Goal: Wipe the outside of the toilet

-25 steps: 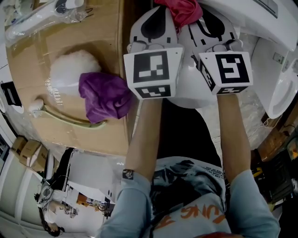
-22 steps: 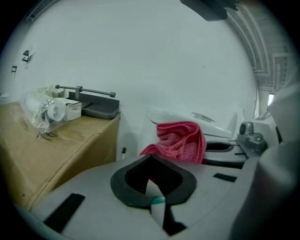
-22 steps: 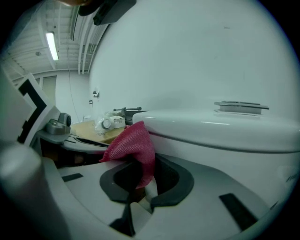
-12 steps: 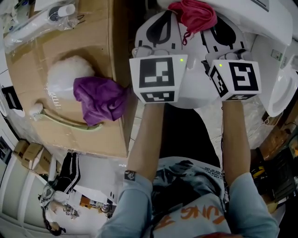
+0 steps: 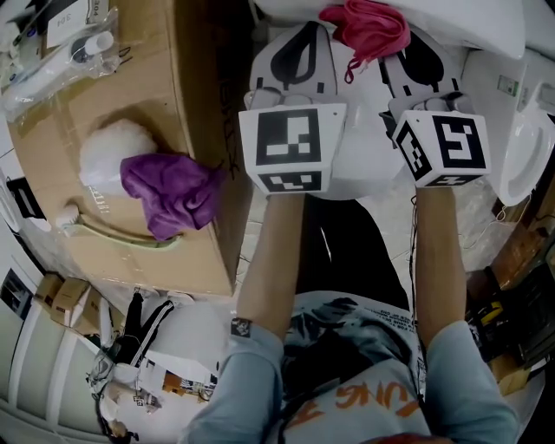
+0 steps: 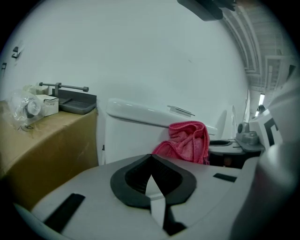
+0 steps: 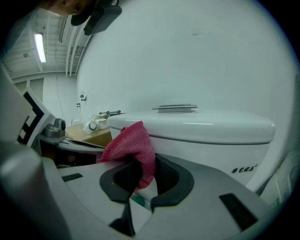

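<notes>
My right gripper (image 7: pixel 140 174) is shut on a pink cloth (image 7: pixel 129 144), which bunches up out of the jaws in front of the white toilet tank (image 7: pixel 211 140). In the head view the pink cloth (image 5: pixel 368 24) sticks out between both grippers, close against the toilet (image 5: pixel 490 39). My left gripper (image 6: pixel 151 160) is shut with nothing in it and sits just left of the pink cloth (image 6: pixel 186 140). From above, the left gripper (image 5: pixel 299 35) and the right gripper (image 5: pixel 409 42) are side by side.
A cardboard box (image 5: pixel 104 95) stands at the left, right beside the toilet tank (image 6: pixel 140 129). On it lie a purple cloth (image 5: pixel 169 192), a white fluffy ball (image 5: pixel 106 147) and a bagged item (image 5: pixel 61 61). A toilet seat rim (image 5: pixel 520 165) shows at the right.
The box and its purple cloth have slid left in the head view. Both grippers stay side by side near the tank, and the pink cloth is still held.
</notes>
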The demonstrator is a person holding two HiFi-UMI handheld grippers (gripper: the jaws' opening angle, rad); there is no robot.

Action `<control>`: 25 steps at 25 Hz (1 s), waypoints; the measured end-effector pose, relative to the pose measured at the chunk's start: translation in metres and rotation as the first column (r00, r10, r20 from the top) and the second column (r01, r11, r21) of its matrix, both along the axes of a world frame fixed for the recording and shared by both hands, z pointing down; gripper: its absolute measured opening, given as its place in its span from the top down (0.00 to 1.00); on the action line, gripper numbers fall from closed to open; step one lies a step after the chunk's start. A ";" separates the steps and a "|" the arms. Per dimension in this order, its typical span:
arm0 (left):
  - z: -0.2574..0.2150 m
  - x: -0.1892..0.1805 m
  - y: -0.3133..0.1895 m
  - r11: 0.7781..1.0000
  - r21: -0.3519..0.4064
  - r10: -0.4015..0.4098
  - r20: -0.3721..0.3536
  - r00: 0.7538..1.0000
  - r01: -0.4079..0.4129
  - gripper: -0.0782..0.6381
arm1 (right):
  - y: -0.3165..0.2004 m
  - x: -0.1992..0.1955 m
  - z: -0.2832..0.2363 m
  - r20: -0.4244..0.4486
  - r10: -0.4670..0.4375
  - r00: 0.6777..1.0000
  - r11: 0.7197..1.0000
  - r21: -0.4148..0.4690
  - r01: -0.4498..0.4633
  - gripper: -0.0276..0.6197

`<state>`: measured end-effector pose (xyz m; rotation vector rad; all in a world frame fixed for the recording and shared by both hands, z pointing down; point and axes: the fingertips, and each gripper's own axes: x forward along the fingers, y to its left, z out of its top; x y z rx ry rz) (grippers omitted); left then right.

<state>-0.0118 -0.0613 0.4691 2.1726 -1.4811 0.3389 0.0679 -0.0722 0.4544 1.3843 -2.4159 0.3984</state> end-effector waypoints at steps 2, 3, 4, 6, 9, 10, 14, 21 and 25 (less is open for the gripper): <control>-0.001 0.008 0.000 1.000 0.003 0.012 0.001 1.000 -0.012 0.86 | 0.001 0.010 -0.001 0.001 0.016 1.000 1.000 0.001 -0.016 0.84; -0.002 0.013 0.000 1.000 0.004 0.018 0.001 1.000 -0.018 0.86 | 0.001 0.016 -0.001 0.003 0.025 1.000 1.000 0.000 -0.025 0.84; -0.002 0.017 0.000 1.000 0.004 0.022 0.000 1.000 -0.022 0.86 | 0.001 0.022 -0.001 0.006 0.036 0.999 0.999 0.000 -0.036 0.84; -0.002 0.027 0.001 0.999 0.002 0.033 -0.002 0.999 -0.033 0.86 | 0.002 0.035 -0.002 0.009 0.057 0.998 0.998 -0.002 -0.057 0.84; -0.002 0.042 0.002 0.999 0.000 0.052 -0.005 0.999 -0.052 0.86 | 0.003 0.055 -0.001 0.010 0.087 0.996 0.996 -0.004 -0.087 0.84; -0.002 0.046 0.002 0.998 0.000 0.058 -0.005 0.998 -0.058 0.86 | 0.003 0.061 -0.001 0.009 0.094 0.996 0.996 -0.003 -0.094 0.84; -0.003 0.064 0.005 0.996 -0.001 0.084 -0.003 0.996 -0.084 0.86 | 0.004 0.083 -0.002 0.003 0.121 0.993 0.993 0.002 -0.121 0.84; -0.008 0.098 0.003 0.991 0.003 0.134 -0.007 0.991 -0.134 0.86 | 0.006 0.128 -0.002 -0.001 0.192 0.981 0.981 0.000 -0.192 0.84; -0.012 0.119 0.003 0.986 0.010 0.165 -0.011 0.986 -0.164 0.86 | 0.006 0.153 0.000 -0.008 0.227 0.974 0.974 -0.001 -0.227 0.84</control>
